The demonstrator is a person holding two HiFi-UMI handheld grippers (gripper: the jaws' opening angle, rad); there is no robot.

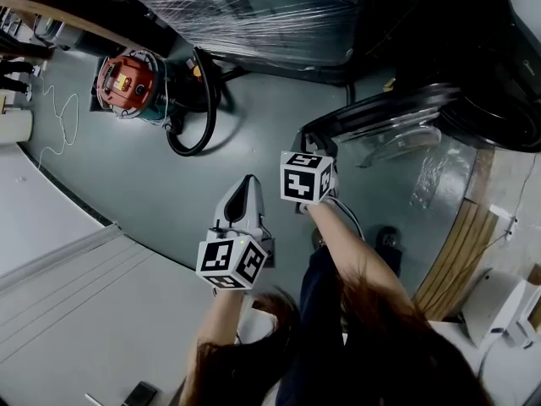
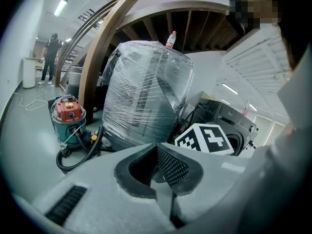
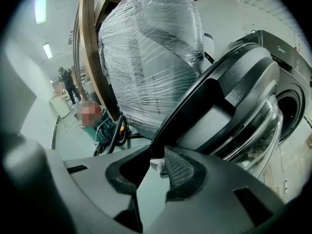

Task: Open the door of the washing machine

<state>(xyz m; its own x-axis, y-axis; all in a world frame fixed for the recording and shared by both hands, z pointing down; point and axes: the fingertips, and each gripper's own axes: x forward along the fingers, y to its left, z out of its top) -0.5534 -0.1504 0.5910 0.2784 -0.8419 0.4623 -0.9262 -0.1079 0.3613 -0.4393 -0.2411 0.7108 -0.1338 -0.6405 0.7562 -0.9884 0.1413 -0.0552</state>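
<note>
Head view, with both gripper views. The washing machine (image 1: 499, 83) fills the upper right of the frame, a dark front-loader. Its round door (image 1: 397, 121) is swung wide out to the left, glass bowl facing down toward the grey floor (image 1: 152, 193). The right gripper (image 1: 319, 149), at centre frame, sits at the free left edge of the door. In the right gripper view its jaws stand partly apart, and the door's black rim (image 3: 234, 101) runs down to the tips of the right gripper (image 3: 158, 155). A strip of floor shows between the pads, and no clamping on the rim can be seen. The left gripper (image 1: 250, 181) hangs lower and to the left, over bare floor and well apart from the door. In the left gripper view the left gripper (image 2: 157, 152) has its jaws drawn together with nothing between them. Behind, at top centre, stands a bulky appliance wrapped in stretch film (image 1: 245, 7), with a bottle (image 2: 170, 39) on top. At upper left a red-topped, teal-bodied vacuum cleaner (image 1: 127, 85) rests on the floor, its black hose (image 1: 203, 117) looping to the right. A thin white cable (image 1: 55, 125) trails along the left edge. A distant person (image 2: 50, 57) stands at the far left of the left gripper view.
</note>
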